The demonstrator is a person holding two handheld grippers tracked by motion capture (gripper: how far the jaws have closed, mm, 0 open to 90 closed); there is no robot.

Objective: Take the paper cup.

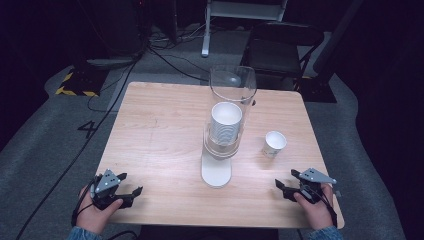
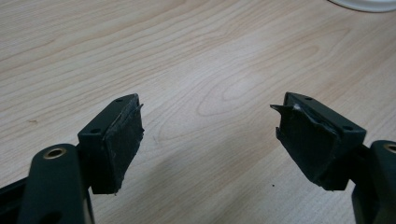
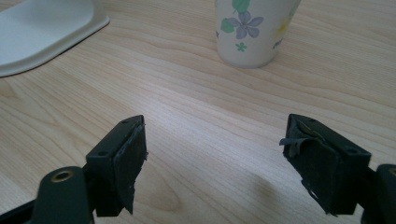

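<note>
A clear tube dispenser (image 1: 231,90) on a white base (image 1: 216,171) stands mid-table and holds a stack of white paper cups (image 1: 225,125). One loose paper cup (image 1: 274,144) with a flower print (image 3: 254,30) stands upright to its right. My left gripper (image 1: 131,193) rests at the table's near left, open, with bare wood between its jaws (image 2: 208,126). At the near right my right gripper (image 1: 282,187) is open too, and it faces the loose cup from a short way off (image 3: 215,154).
The wooden table (image 1: 160,130) has bare room on its left half. A corner of the white base (image 3: 42,32) lies left of the right gripper. Behind the table are a black chair (image 1: 280,47), cables (image 1: 165,55) and grey floor.
</note>
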